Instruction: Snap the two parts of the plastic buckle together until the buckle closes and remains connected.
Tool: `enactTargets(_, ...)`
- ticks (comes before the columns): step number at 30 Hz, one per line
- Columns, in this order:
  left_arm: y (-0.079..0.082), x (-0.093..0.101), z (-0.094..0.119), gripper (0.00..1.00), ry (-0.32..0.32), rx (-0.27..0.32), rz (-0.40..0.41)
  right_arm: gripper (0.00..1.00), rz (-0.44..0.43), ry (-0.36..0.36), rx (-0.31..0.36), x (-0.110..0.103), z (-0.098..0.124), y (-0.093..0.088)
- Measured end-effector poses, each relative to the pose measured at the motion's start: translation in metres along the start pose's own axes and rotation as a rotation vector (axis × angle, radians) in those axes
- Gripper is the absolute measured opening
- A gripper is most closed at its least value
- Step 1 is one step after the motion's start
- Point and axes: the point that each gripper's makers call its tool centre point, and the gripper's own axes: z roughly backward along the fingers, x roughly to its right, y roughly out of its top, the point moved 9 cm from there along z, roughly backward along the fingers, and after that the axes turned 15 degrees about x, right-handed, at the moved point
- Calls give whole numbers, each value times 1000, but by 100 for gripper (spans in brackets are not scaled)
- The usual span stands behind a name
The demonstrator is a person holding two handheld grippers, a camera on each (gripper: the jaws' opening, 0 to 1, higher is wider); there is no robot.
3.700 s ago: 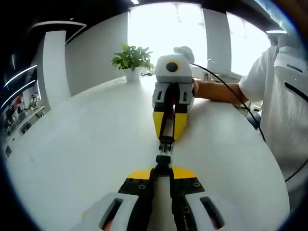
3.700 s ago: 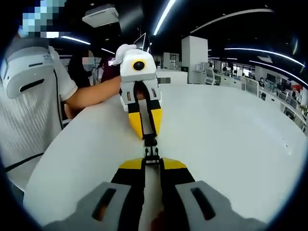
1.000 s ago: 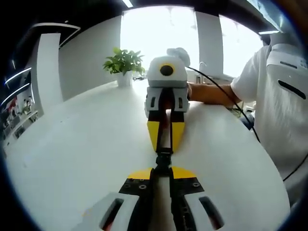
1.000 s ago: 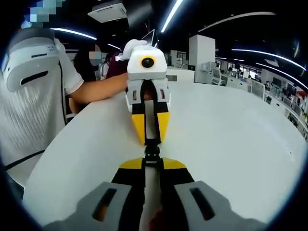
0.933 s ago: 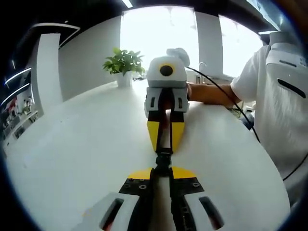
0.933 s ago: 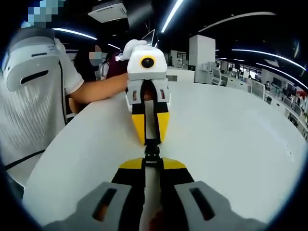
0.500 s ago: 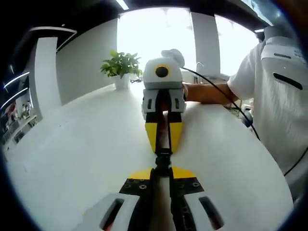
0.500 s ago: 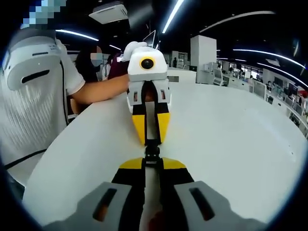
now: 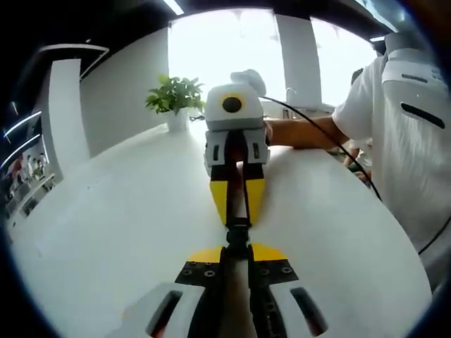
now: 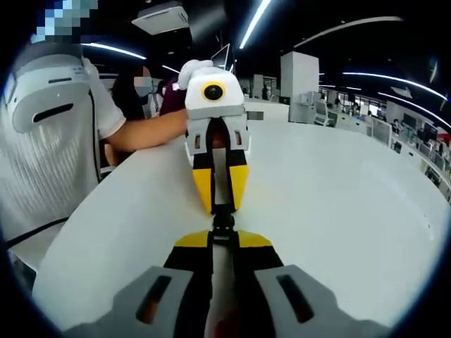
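Both grippers meet nose to nose above the table [image 9: 106,232]: left gripper [image 9: 237,248] and right gripper [image 10: 223,236] each clamped on the buckle [image 9: 237,232], joined between their tips.

Right tongs [image 10: 223,238] rise from 6 o'clock, jaws closed on black buckle [image 10: 223,224]. Left tongs [image 10: 220,204] reach in from 12 o'clock, yellow tips clamped on buckle's far end. White counter [image 10: 338,204] beneath. Person's white sleeve [image 10: 56,105] at 9 o'clock.
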Motion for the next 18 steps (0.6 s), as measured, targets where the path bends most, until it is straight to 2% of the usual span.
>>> enactTargets(18,-1,2,-2,9,-40,19,6,9,0,43,6,1,-1,0)
